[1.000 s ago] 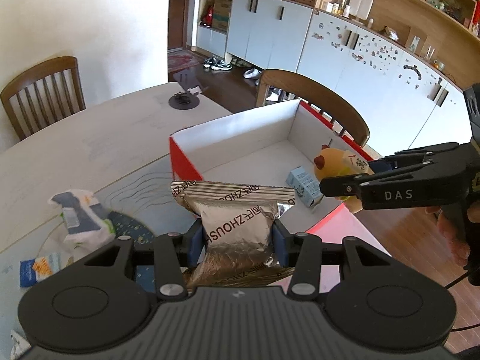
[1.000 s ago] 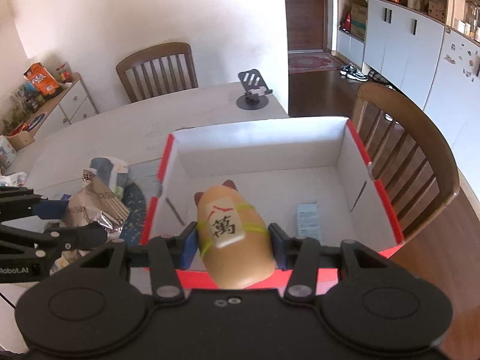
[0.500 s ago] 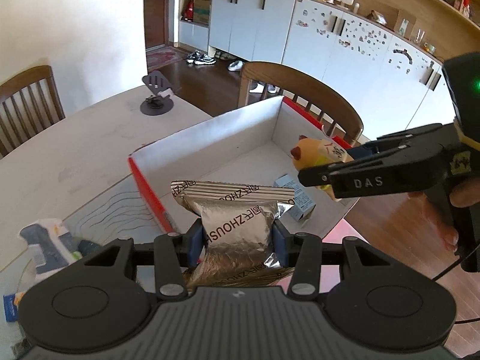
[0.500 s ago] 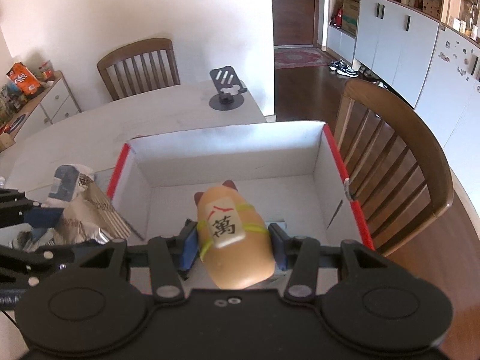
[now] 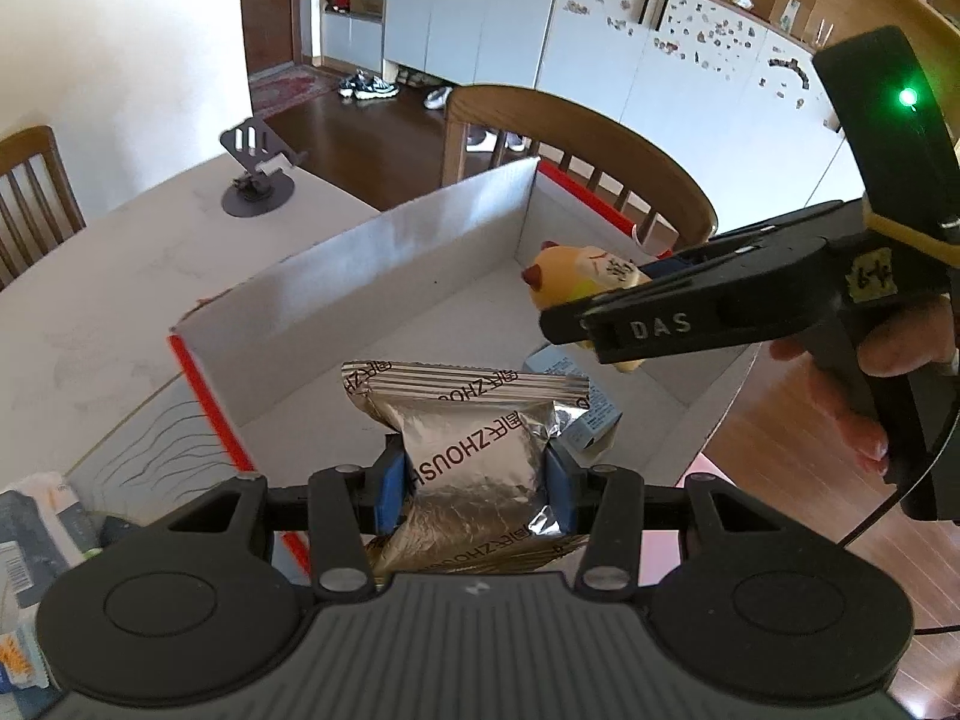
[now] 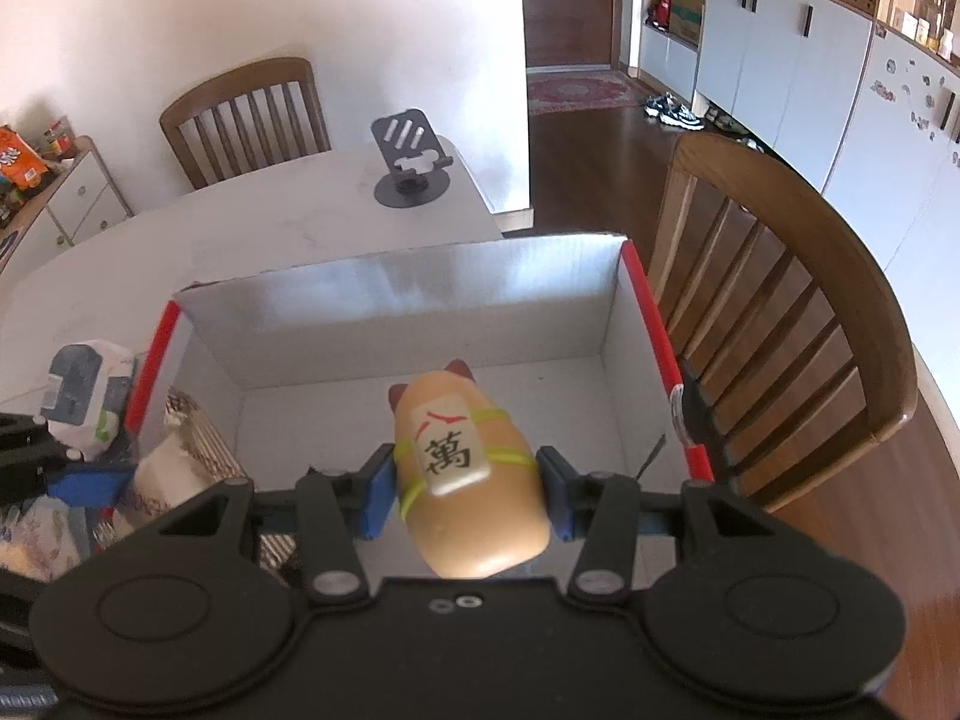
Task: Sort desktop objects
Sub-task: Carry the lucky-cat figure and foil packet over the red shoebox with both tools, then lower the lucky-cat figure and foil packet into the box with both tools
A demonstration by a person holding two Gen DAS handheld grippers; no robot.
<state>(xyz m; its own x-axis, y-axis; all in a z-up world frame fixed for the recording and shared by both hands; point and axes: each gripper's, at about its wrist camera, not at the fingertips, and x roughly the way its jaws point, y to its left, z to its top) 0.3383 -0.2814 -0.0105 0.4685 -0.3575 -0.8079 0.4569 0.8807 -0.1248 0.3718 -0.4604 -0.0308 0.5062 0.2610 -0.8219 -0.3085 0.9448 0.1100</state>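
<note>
Left wrist view, pale table point(image 5: 108, 276), red-edged box point(image 5: 384, 276), wooden chair point(image 5: 606, 138), white cabinets point(image 5: 480, 6)

The small blue carton point(image 5: 591, 414) is mostly hidden behind the silver snack bag point(image 5: 474, 456). The packets point(image 5: 30, 540) are cut off at the left edge.

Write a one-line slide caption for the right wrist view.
Right tool grips an orange cat figurine above the open red-edged cardboard box, ready for sorting.
</note>
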